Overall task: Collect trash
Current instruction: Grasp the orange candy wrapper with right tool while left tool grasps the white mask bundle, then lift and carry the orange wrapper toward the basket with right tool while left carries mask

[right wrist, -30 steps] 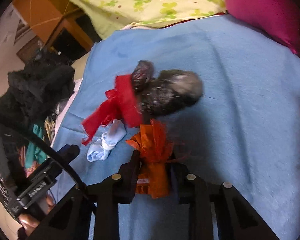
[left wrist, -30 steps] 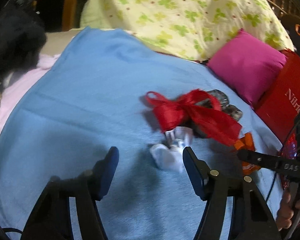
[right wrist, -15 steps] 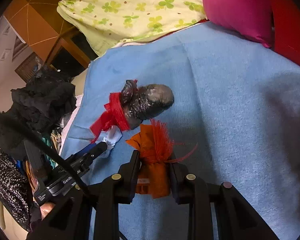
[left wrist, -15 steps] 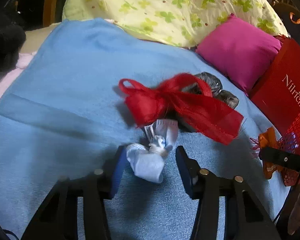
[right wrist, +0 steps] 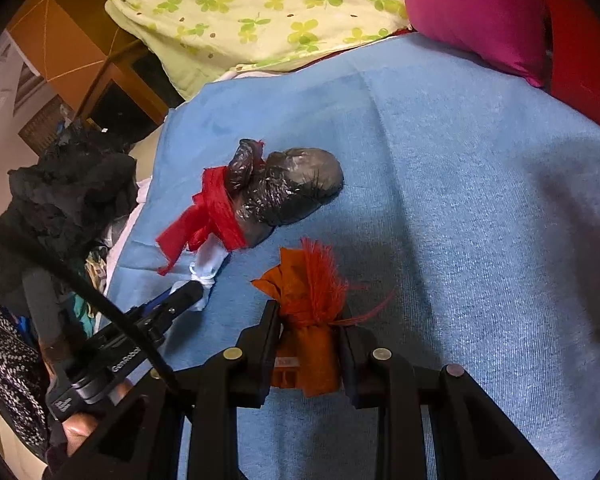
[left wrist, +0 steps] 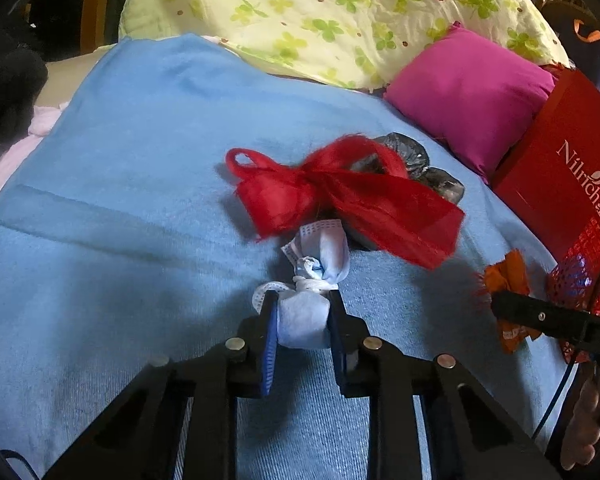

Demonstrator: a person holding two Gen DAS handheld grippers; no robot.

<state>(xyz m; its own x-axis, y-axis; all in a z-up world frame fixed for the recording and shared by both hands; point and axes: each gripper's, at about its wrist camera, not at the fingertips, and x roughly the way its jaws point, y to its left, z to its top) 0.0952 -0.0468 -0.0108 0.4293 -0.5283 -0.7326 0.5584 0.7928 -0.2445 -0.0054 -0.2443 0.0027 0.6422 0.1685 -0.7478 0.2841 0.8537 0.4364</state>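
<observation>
My left gripper (left wrist: pixel 303 307) pinches the knotted blue face mask (left wrist: pixel 314 280) on the blue blanket (left wrist: pixel 120 184), my right gripper (right wrist: pixel 309 318) squeezes the orange wrapper (right wrist: pixel 306 320), so two pieces are in hand (nothing binned yet, I judge), and the black bag with red ribbon (right wrist: pixel 276 192) waits.

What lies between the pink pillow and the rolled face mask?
The black bag tied with a red ribbon, seen in the left wrist view, beyond the mask.
</observation>
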